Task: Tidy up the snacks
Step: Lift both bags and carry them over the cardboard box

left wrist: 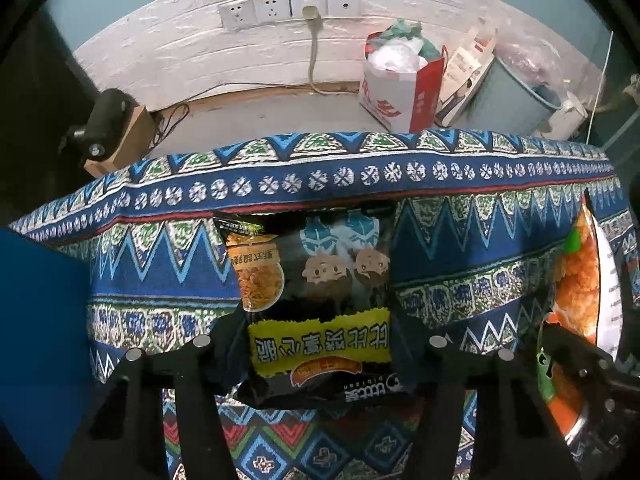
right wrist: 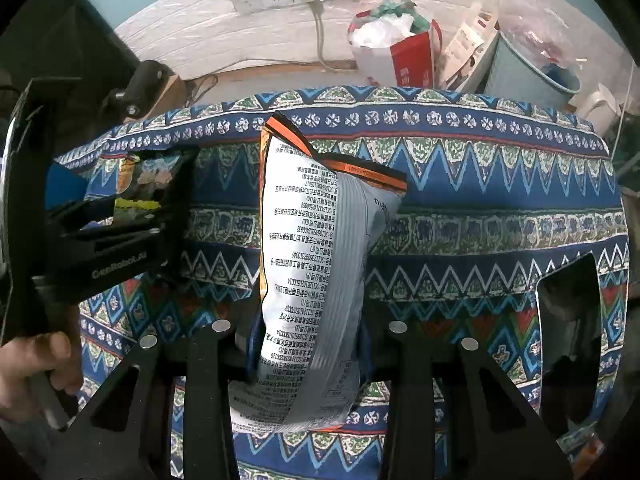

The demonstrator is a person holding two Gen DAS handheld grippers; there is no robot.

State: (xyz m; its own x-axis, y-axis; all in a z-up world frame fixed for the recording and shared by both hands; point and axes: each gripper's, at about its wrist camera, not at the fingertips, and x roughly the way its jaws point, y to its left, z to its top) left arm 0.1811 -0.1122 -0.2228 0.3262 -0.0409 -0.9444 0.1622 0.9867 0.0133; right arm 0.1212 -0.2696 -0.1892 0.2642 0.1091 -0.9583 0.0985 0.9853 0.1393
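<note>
Both grippers hold a snack packet over the patterned cloth; sorting looks midway at best.

The left gripper (left wrist: 320, 344) has its jaws drawn in against the sides of a dark snack packet (left wrist: 316, 280) with a yellow label, which lies on the patterned cloth (left wrist: 460, 240) covering the counter. To its right, the right gripper (right wrist: 308, 332) is nearly closed, pinching the lower end of a white-backed snack bag (right wrist: 312, 260) that stands up from the cloth. Judging by this, neither snack has reached a final place yet: no tidy row or container with sorted snacks shows, so placing both remains.
</note>
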